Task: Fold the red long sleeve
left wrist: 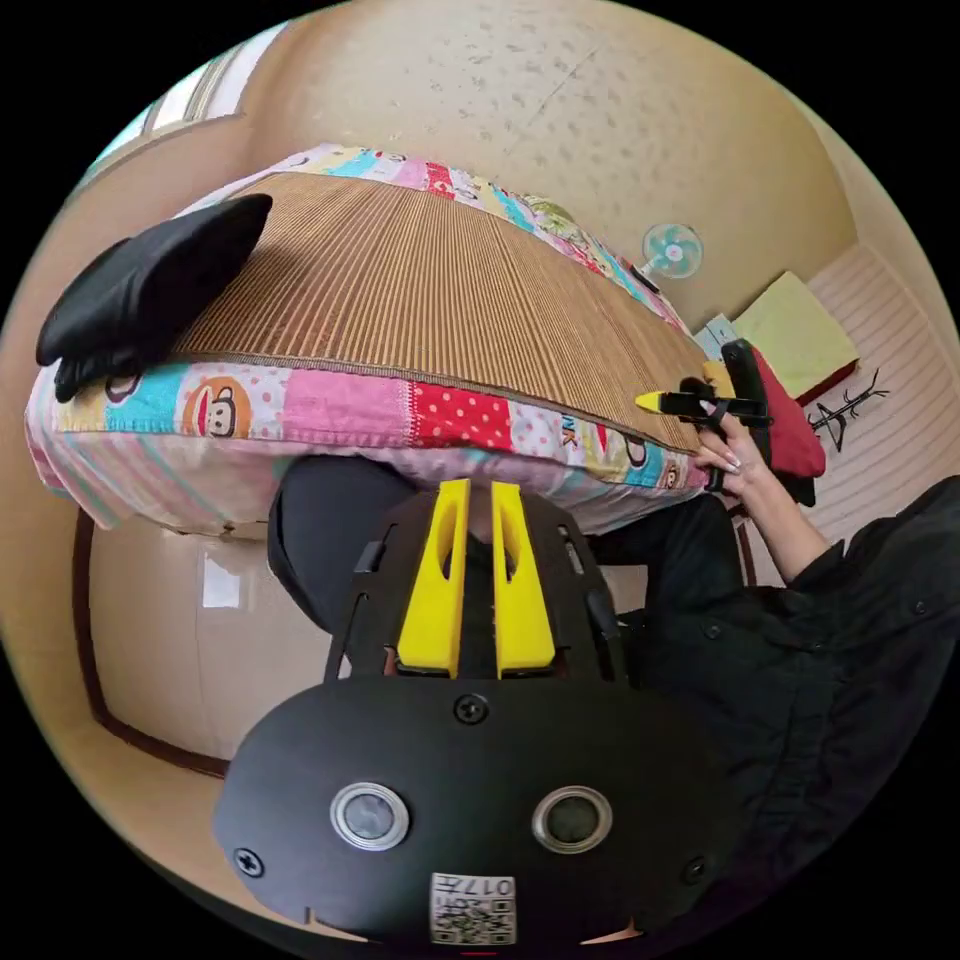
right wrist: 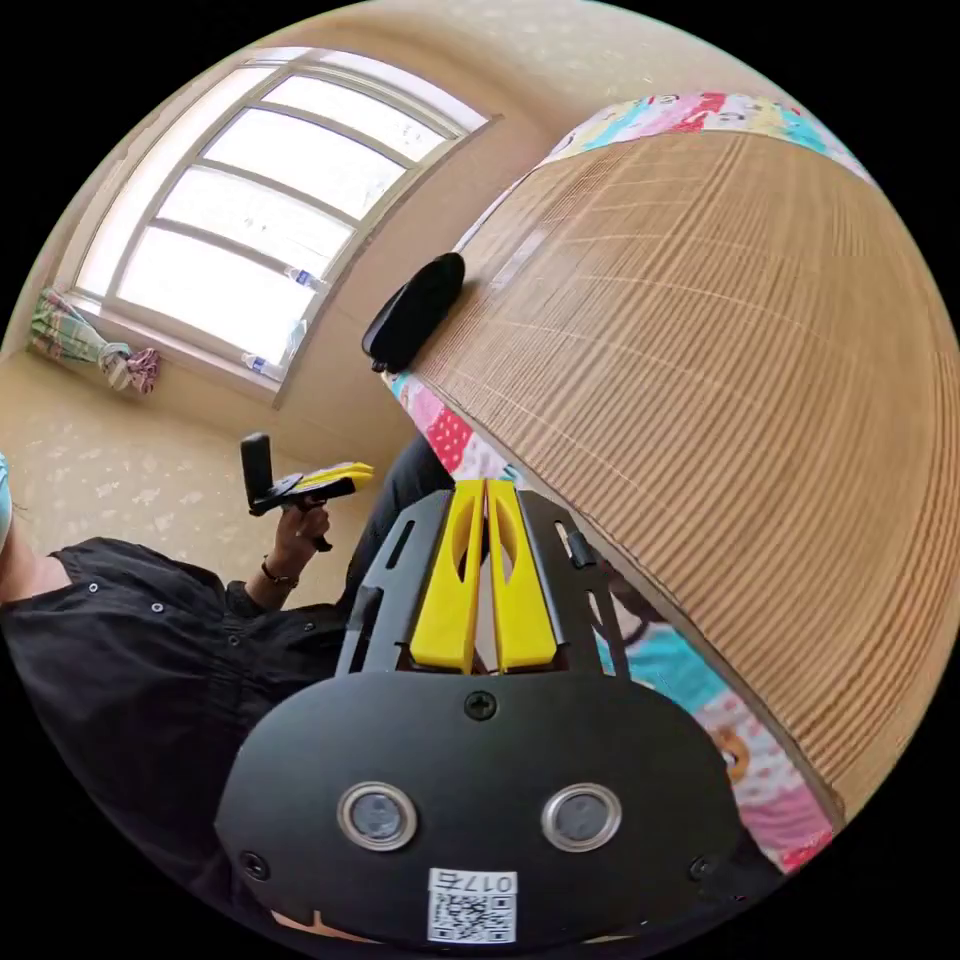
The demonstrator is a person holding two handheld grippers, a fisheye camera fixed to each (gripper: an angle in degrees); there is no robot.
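You are holding the left gripper [left wrist: 480, 490] off the near edge of the bed [left wrist: 300, 410], its yellow jaws standing slightly apart and gripping nothing. Your right gripper [right wrist: 485, 487] is hovering at the same edge with its jaws pressed nearly together, also empty. A ribbed bamboo mat [left wrist: 420, 290] is covering the bed, and a black cushion [left wrist: 150, 285] is lying at its corner. The red long sleeve [left wrist: 790, 425] is sitting bunched off the bed's far end, just behind your right hand [left wrist: 735, 455]. A fan [left wrist: 672, 250] is standing near the wall.
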